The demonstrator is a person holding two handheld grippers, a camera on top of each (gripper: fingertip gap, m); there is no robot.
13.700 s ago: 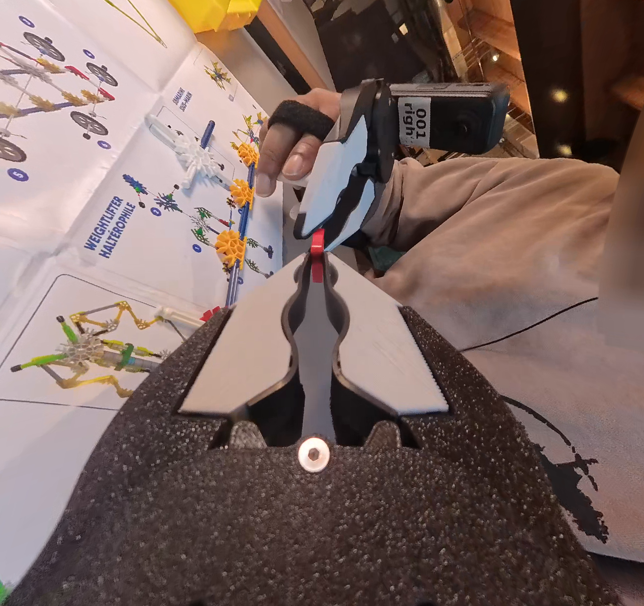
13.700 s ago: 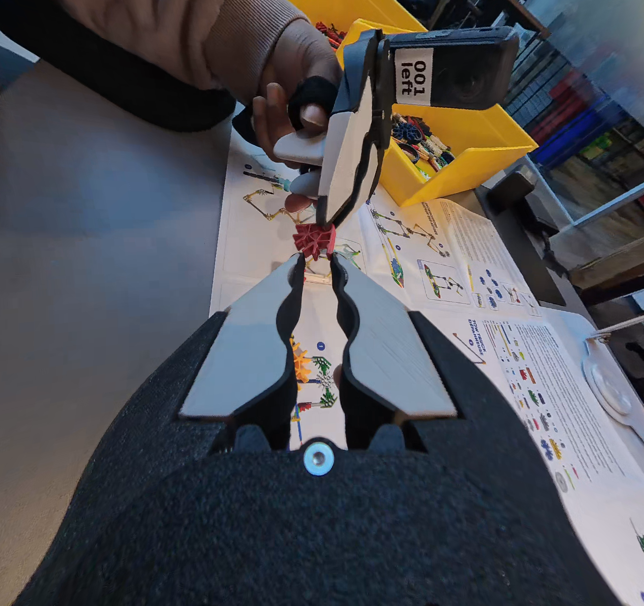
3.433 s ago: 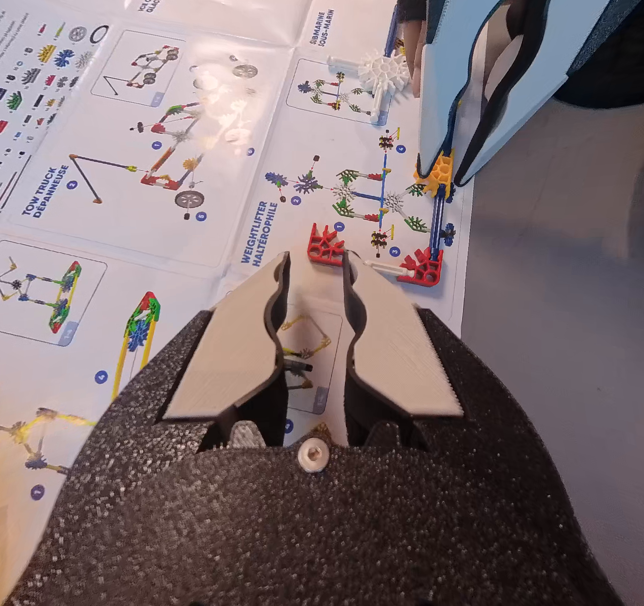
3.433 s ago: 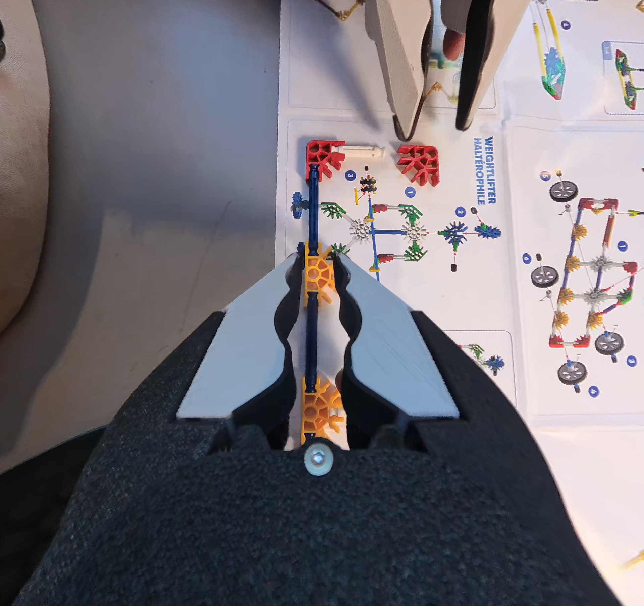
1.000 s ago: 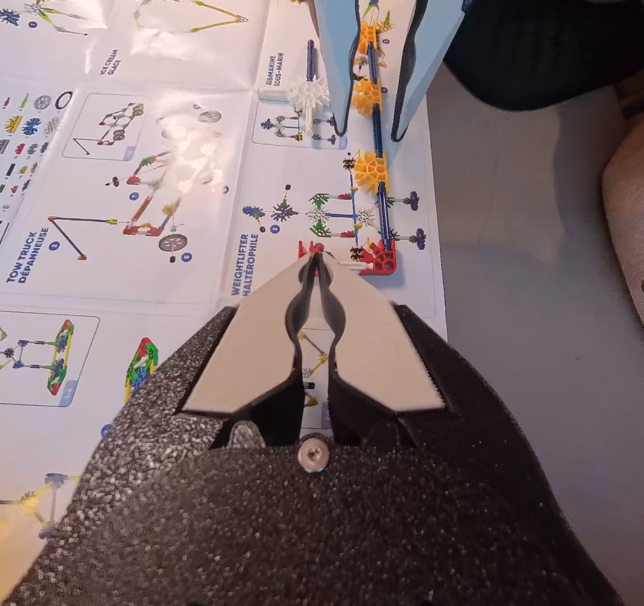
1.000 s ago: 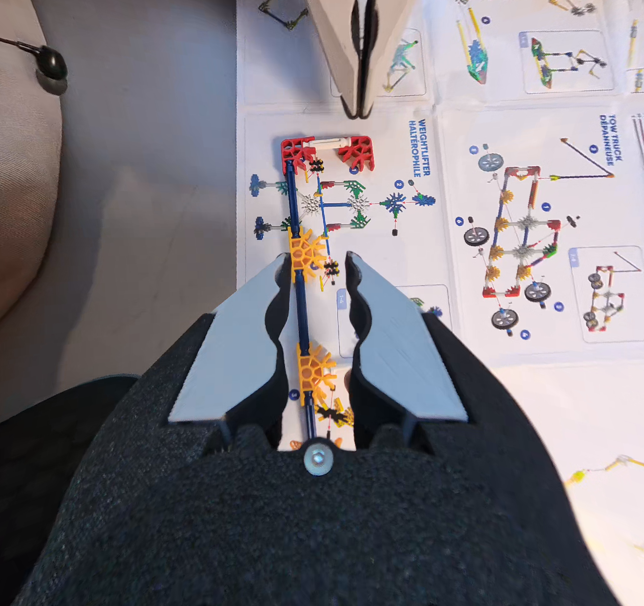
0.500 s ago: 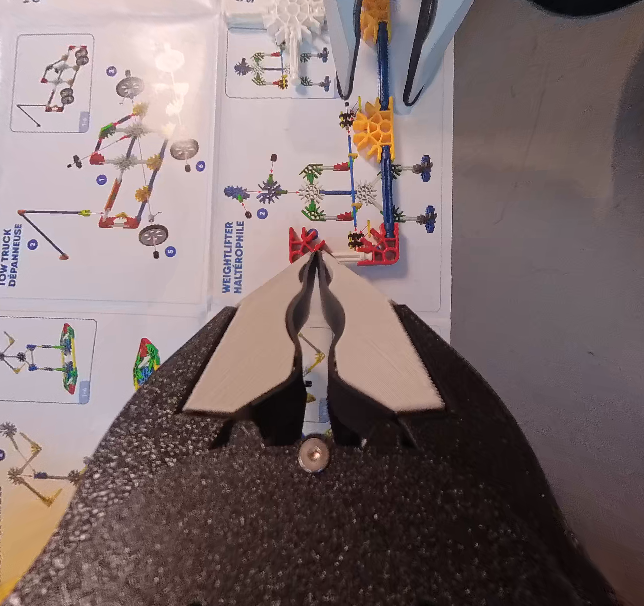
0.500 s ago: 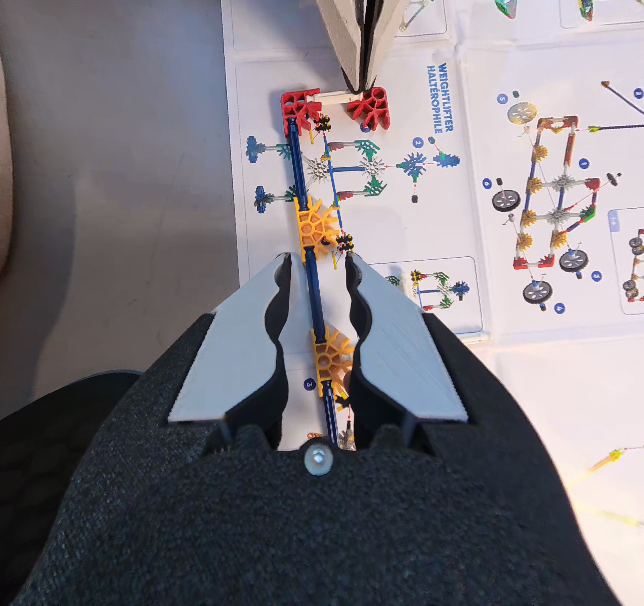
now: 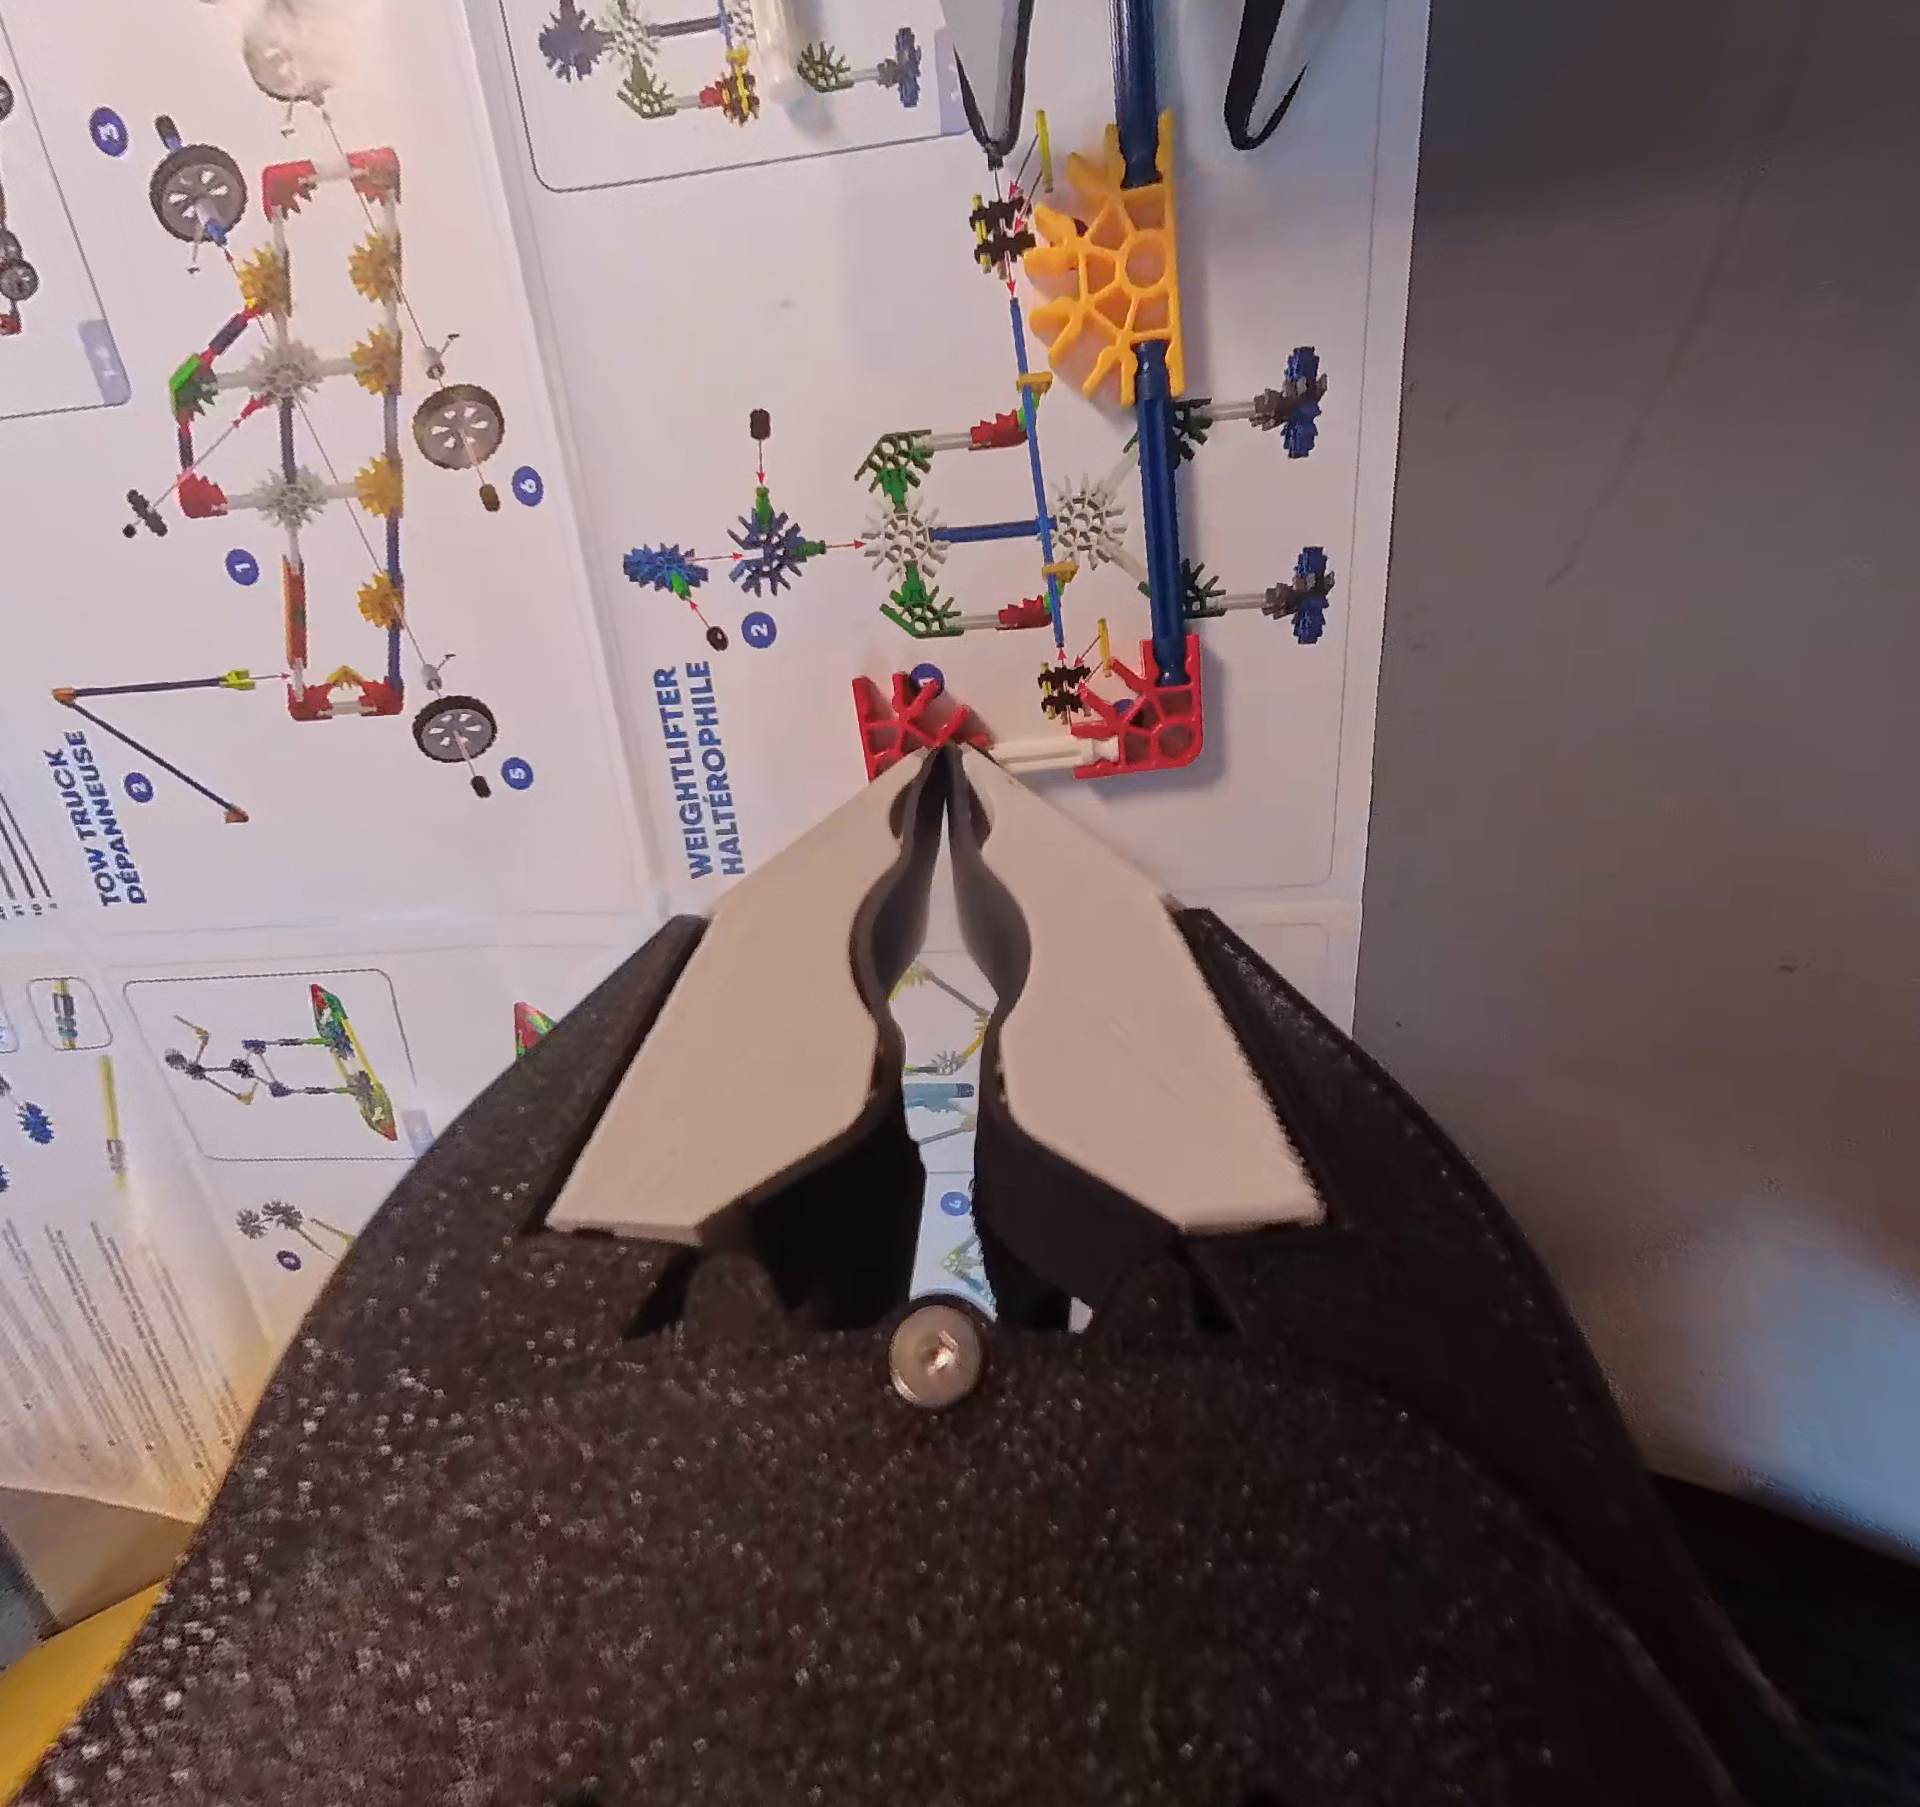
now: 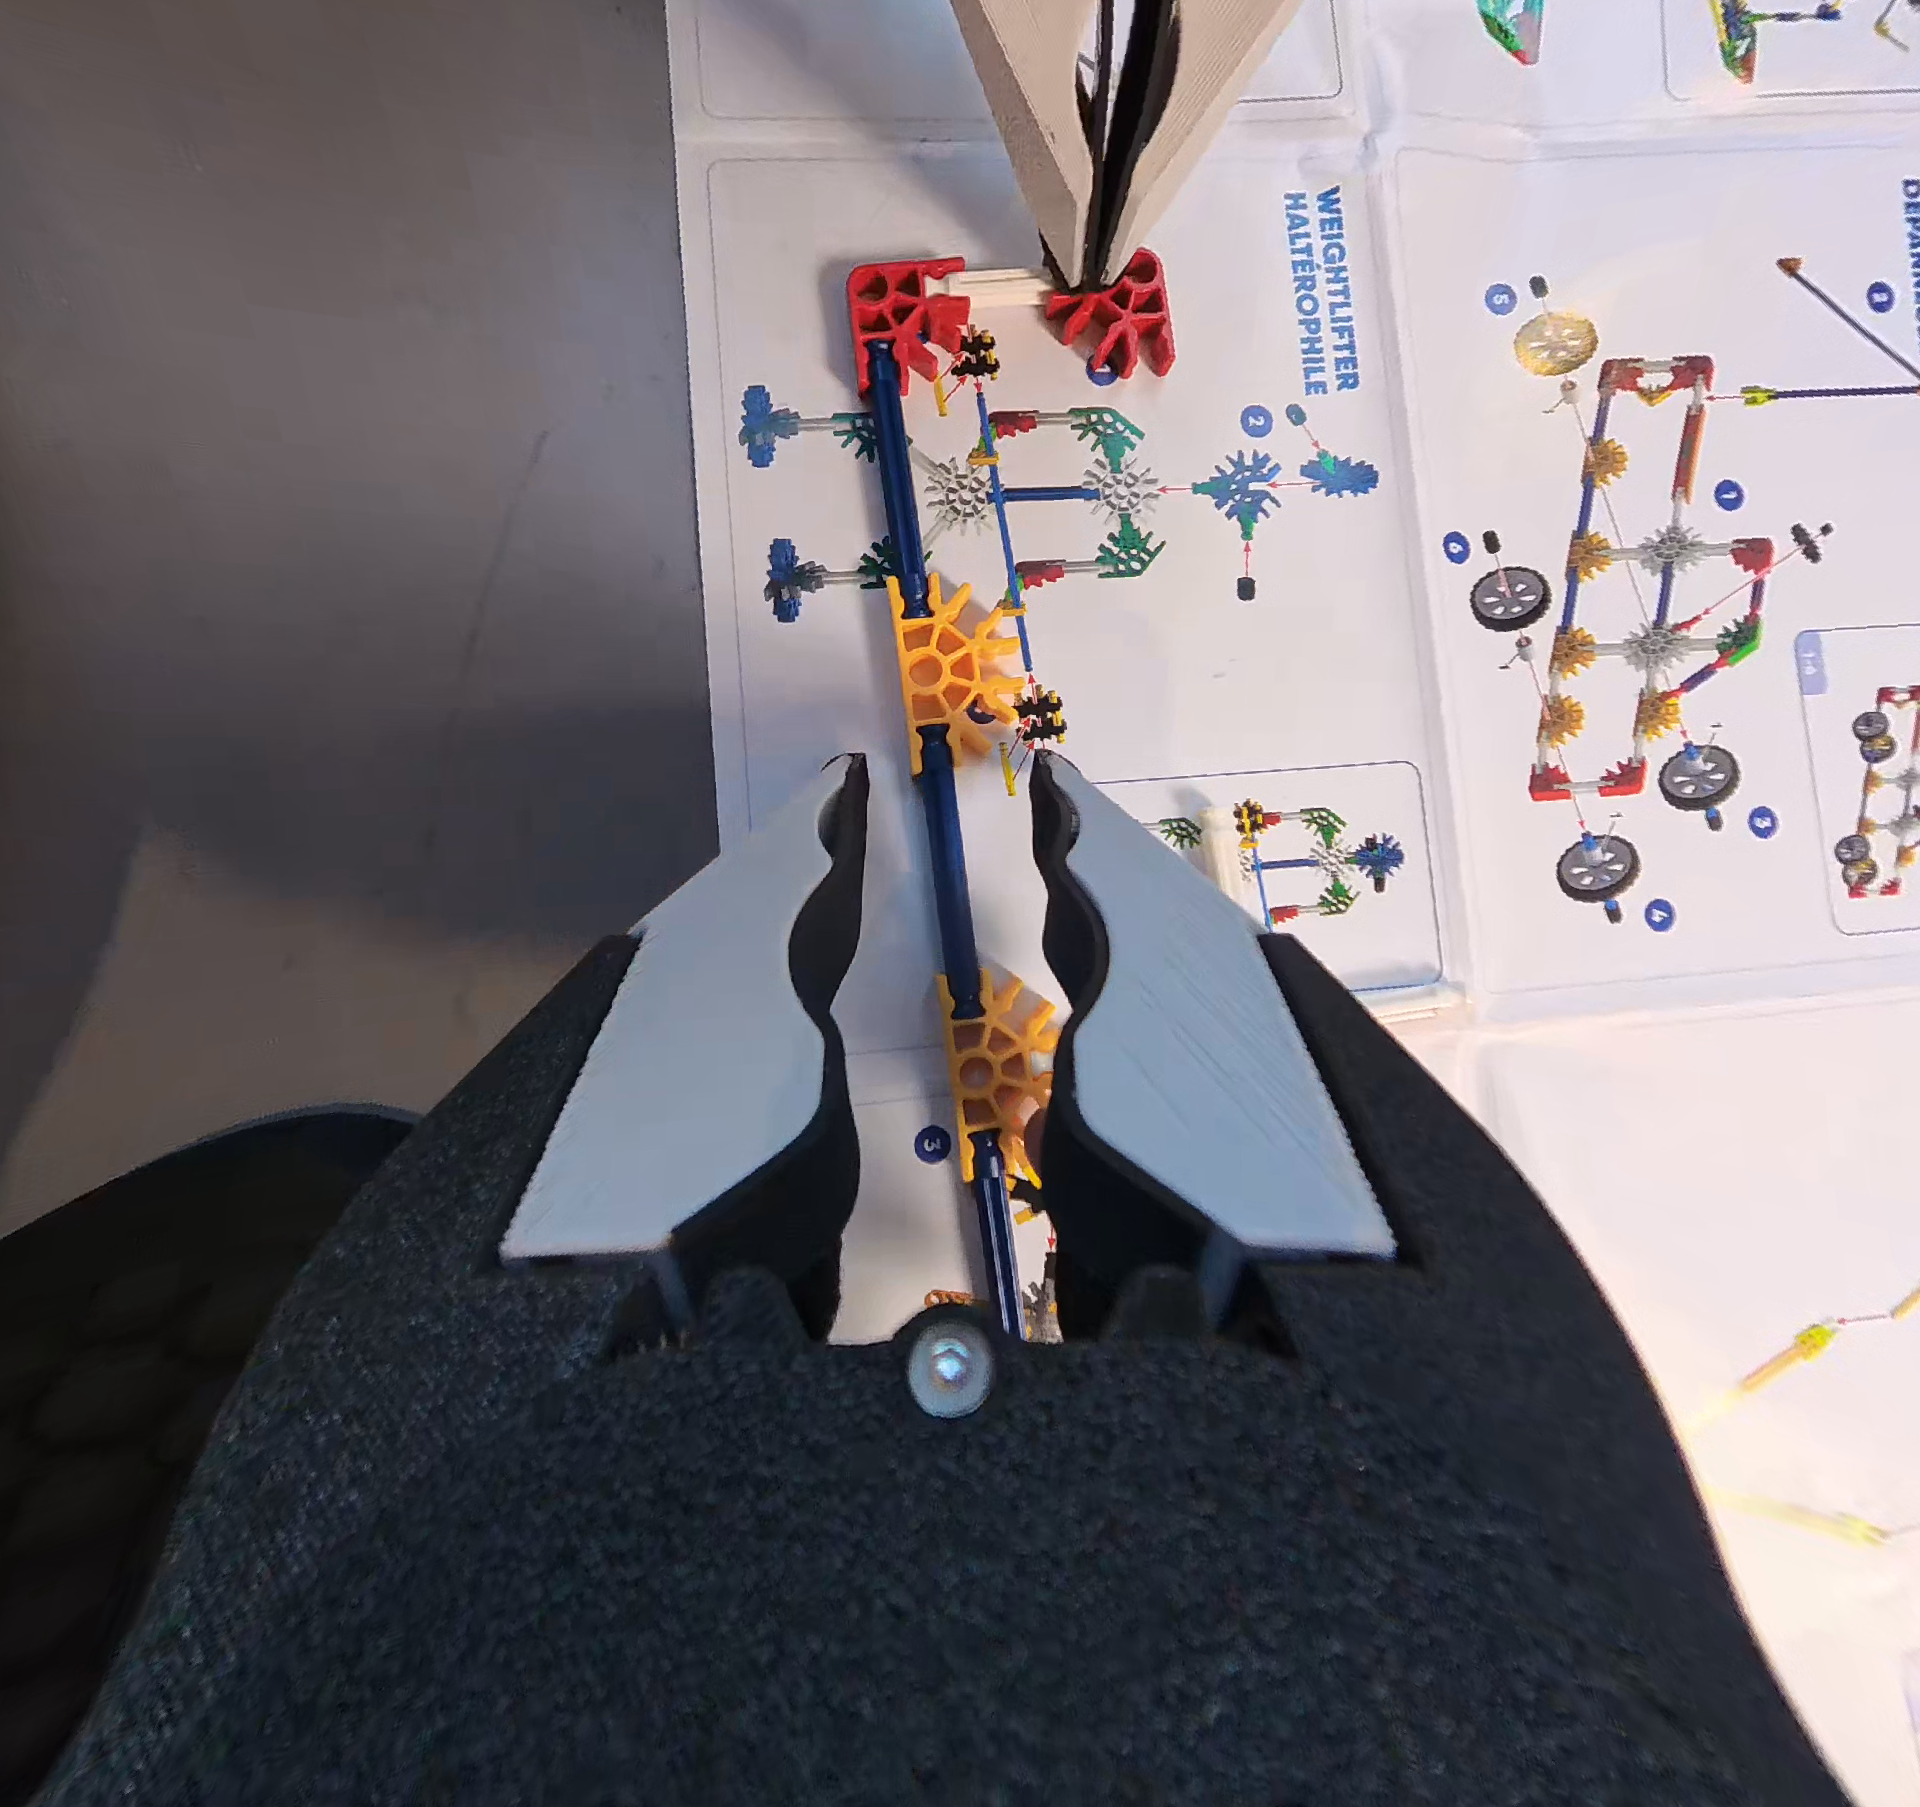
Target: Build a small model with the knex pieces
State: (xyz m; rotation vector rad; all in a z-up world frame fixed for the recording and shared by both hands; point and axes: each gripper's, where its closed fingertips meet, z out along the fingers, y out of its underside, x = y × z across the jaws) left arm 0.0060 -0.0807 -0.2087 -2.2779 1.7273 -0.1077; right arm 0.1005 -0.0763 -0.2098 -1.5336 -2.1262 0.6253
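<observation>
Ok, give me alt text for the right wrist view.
The right tool hangs open over a blue rod joining two yellow connectors on a white instruction sheet. Farther off, the left tool is shut on a red corner connector, linked by a white rod to another red connector.

Left gripper (image 9: pixel 943 755): matt grey printed plastic fingers with fine ridged layers, black rubbery inner pads, coarse black foam-like body, shiny metal screw (image 9: pixel 935 1363). Right gripper (image 10: pixel 945 765) looks the same, its body more like dark felt. Red connector (image 9: pixel 902 718), yellow connector (image 9: pixel 1117 287), blue rod (image 9: pixel 1158 531): smooth glossy plastic. Instruction sheet (image 9: pixel 436 531): glossy creased paper with glare. Table (image 10: pixel 343 407): smooth matt grey.
</observation>
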